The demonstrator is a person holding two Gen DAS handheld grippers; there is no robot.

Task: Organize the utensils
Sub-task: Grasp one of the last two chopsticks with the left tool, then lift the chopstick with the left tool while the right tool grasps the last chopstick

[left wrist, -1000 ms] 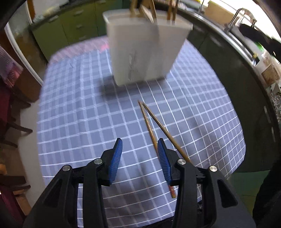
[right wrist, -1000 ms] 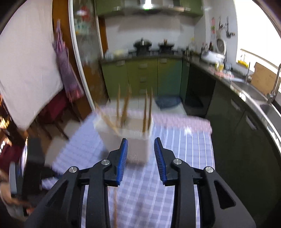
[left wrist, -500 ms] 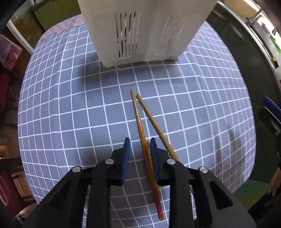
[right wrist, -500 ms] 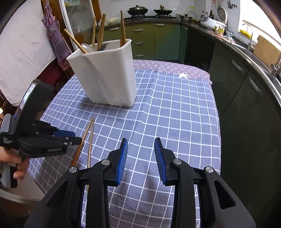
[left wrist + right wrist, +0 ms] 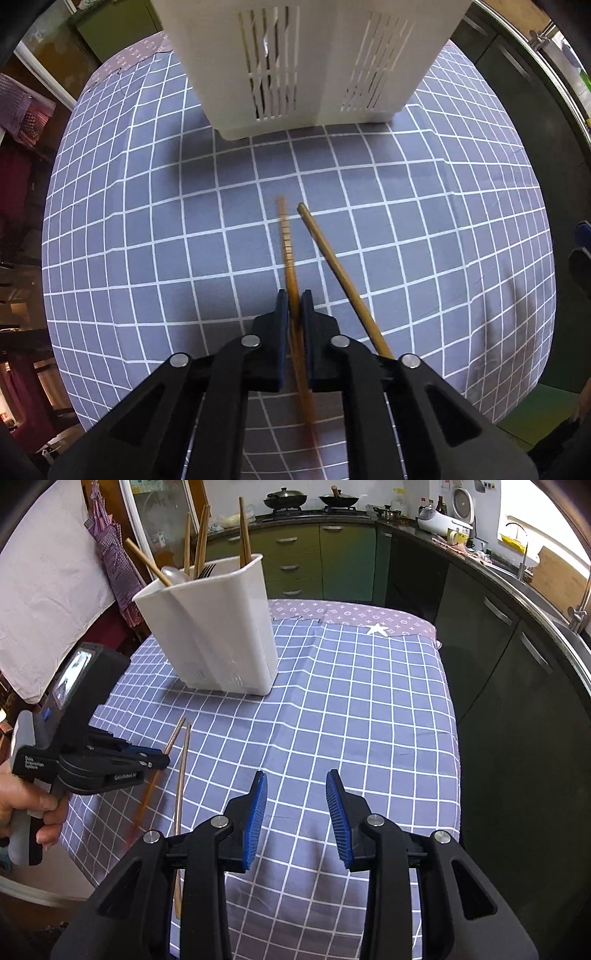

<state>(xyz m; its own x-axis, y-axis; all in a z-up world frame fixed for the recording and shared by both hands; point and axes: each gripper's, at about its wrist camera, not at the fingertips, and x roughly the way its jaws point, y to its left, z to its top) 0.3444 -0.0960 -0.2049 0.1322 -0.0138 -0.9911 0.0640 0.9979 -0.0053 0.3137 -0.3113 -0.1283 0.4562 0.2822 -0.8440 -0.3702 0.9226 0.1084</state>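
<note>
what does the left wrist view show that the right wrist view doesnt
Only the left wrist view: the left gripper from behind, jaws shut on one chopstick, and the slotted vents low on the white utensil holder.

Only the right wrist view: the right gripper with jaws open over bare cloth, the holder's top with chopsticks and a fork, a hand, the kitchen counter.

Both: the holder, the checked tablecloth, the second chopstick.

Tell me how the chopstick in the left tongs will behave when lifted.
The chopstick looks thin, stiff and light, so it should lift easily. The left tongs pinch it near the middle, so it probably stays level. Its smooth round shaft may pivot or slip between the pads.
</note>
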